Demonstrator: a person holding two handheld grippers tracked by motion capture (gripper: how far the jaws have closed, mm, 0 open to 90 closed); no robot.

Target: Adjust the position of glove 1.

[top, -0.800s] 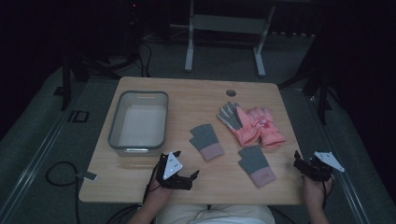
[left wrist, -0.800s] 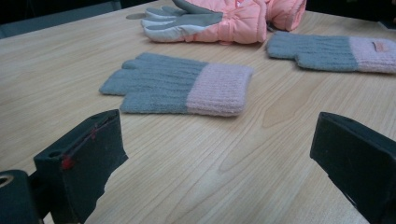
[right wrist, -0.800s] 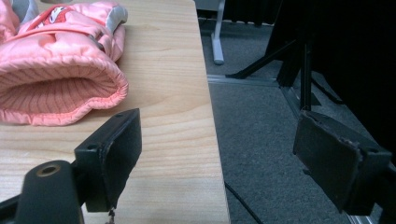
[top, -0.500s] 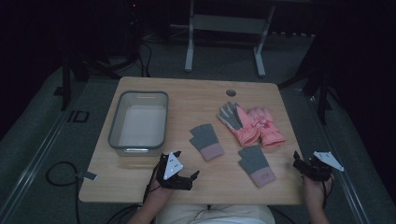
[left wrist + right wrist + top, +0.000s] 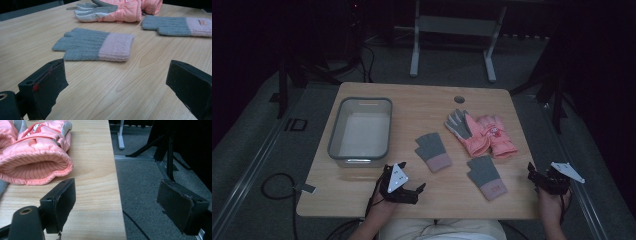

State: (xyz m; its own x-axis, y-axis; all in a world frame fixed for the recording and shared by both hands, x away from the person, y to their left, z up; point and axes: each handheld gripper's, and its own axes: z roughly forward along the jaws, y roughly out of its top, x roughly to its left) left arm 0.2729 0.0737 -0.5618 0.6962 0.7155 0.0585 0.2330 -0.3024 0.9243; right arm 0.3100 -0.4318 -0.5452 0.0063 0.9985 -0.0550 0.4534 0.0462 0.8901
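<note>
I see my left tongs (image 5: 419,189) gaping empty at the table's (image 5: 412,107) near edge, facing a grey-and-pink knit glove (image 5: 96,45). My right tongs (image 5: 532,176) stand apart too, straddling the right edge beside the pink padded gloves (image 5: 32,152). A clear bin (image 5: 360,131) sits toward the left edge.

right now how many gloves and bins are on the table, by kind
grey knit gloves with pink cuffs: 2
pink padded gloves: 2
clear plastic bin: 1
total: 5
</note>
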